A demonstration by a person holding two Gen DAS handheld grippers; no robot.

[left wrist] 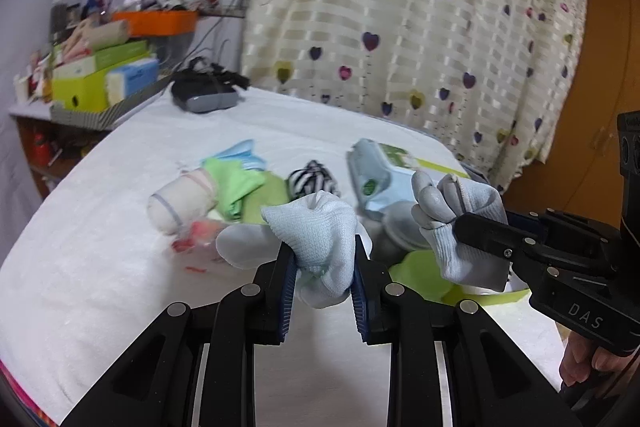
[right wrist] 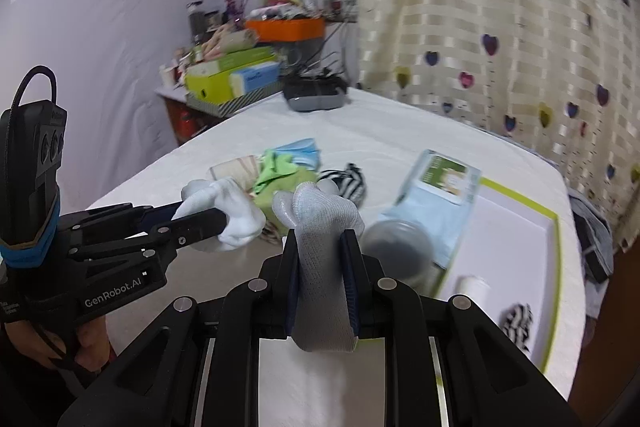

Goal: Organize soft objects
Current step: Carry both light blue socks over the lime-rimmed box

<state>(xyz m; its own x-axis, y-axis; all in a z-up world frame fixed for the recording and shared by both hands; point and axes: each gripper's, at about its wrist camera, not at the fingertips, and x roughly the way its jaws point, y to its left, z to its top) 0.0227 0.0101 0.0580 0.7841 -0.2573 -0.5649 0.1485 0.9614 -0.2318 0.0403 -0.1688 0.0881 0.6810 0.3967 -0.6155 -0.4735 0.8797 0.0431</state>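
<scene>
My left gripper is shut on a pale blue-white sock, held above the white table cover; it also shows in the right wrist view with the sock. My right gripper is shut on a grey work glove; it also shows in the left wrist view with the glove. Behind lie a green cloth, a blue face mask, a rolled white sock and a zebra-striped sock.
A green-rimmed white tray at the right holds a wipes pack, a grey lid, a white cup and a striped sock. A black device lies at the back. A cluttered shelf stands at the left.
</scene>
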